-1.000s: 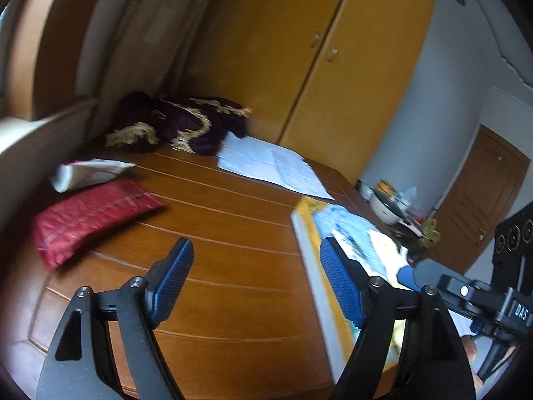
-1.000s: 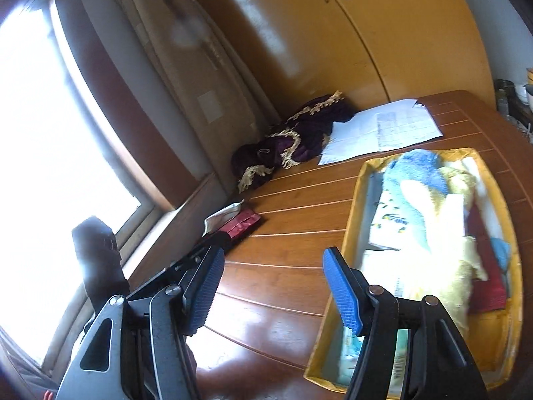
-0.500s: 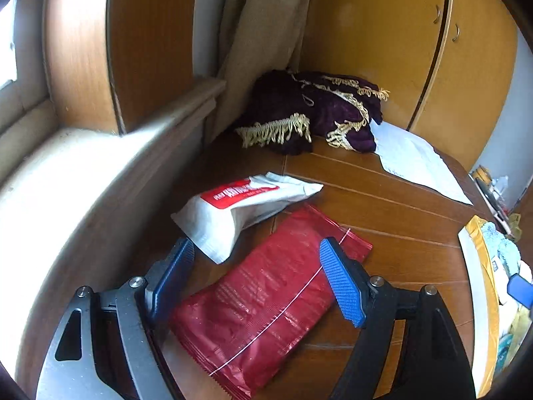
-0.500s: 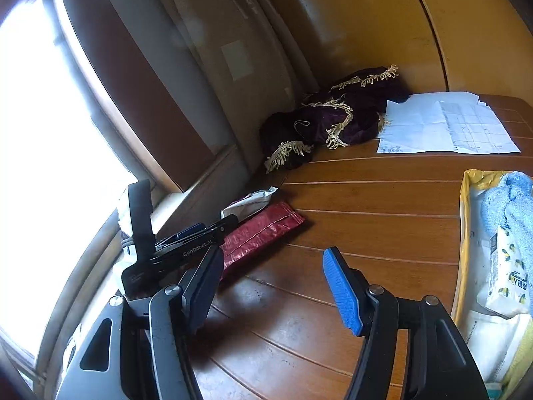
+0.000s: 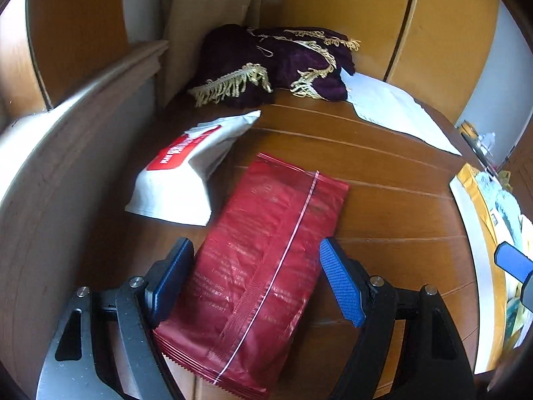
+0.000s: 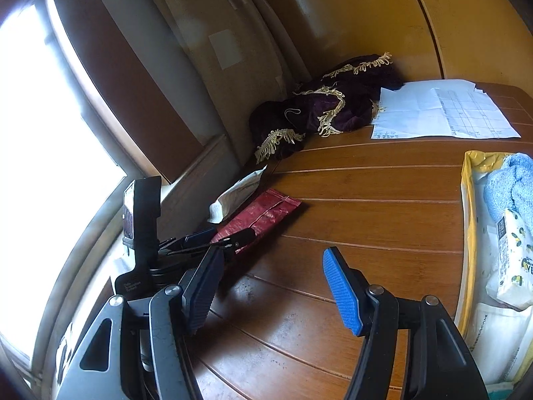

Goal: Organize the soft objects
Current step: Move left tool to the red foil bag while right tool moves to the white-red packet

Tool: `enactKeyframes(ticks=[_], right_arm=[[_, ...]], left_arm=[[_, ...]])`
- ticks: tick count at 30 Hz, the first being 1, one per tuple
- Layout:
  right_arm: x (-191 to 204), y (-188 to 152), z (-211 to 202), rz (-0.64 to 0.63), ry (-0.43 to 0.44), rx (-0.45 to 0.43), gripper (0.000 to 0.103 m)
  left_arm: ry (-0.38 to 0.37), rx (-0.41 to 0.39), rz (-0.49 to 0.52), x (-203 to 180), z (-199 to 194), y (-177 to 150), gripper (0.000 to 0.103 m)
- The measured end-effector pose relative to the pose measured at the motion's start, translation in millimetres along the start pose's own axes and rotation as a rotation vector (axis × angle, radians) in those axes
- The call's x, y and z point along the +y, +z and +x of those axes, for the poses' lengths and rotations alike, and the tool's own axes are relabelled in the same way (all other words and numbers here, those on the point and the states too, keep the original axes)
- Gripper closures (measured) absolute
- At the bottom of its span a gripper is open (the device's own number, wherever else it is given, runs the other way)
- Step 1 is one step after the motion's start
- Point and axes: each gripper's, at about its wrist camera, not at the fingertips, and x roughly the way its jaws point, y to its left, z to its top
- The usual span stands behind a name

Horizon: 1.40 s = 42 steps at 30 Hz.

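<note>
2 soft packs on the wooden table (image 5: 383, 206): 1 red pack (image 5: 266, 260), 1 white pouch w/ red label (image 5: 186, 173). Also 1 purple fringed cloth (image 5: 276, 63) at top centre, paper sheets (image 5: 389, 110) to its right, 1 yellow tray (image 6: 468, 233) at right edge, already stuffed w/ towels and packs.

Left gripper (image 5: 255, 280) spread wide, jaws straddling the red pack's lower half; contact w/ pads can't be told. White pouch lies just upper left of it, touching the red pack's edge.

Right gripper (image 6: 271, 286) also wide, holding nothing, over bare table at lower centre. Tray cut off by frame; pack print too small to read.
</note>
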Motion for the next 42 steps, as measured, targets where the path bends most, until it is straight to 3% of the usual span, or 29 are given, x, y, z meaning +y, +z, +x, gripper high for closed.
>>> enactKeyframes(ticks=[6,13,18,22,26,31,38,42], right_arm=[[0,-1,2,0.001,-0.006,0.000,0.038],[-2,5,6,0.039,0.014,0.048,0.038],[1,21,9,0.075,0.019,0.104,0.038],[4,44,18,0.117,0.003,0.146,0.038],[12,66,43,0.118,-0.046,0.181,0.038],[28,87,89,0.110,-0.030,0.281,0.038],[44,103,151,0.113,0.006,0.343,0.042],[38,111,183,0.184,0.022,0.361,0.042]], left_arm=[[0.093,-0.017,0.070,-21,3,-9,0.023],[0.130,-0.026,0.062,-29,-12,-29,0.038],[0.067,-0.045,-0.012,-25,-28,-46,0.041],[0.025,-0.015,-0.050,-24,-37,-49,0.041],[0.056,0.015,-0.034,-28,-43,-55,0.041],[0.054,0.011,-0.055,-21,-51,-64,0.041],[0.062,0.010,-0.078,-6,-59,-75,0.041],[0.057,0.007,-0.080,-1,-61,-79,0.041]])
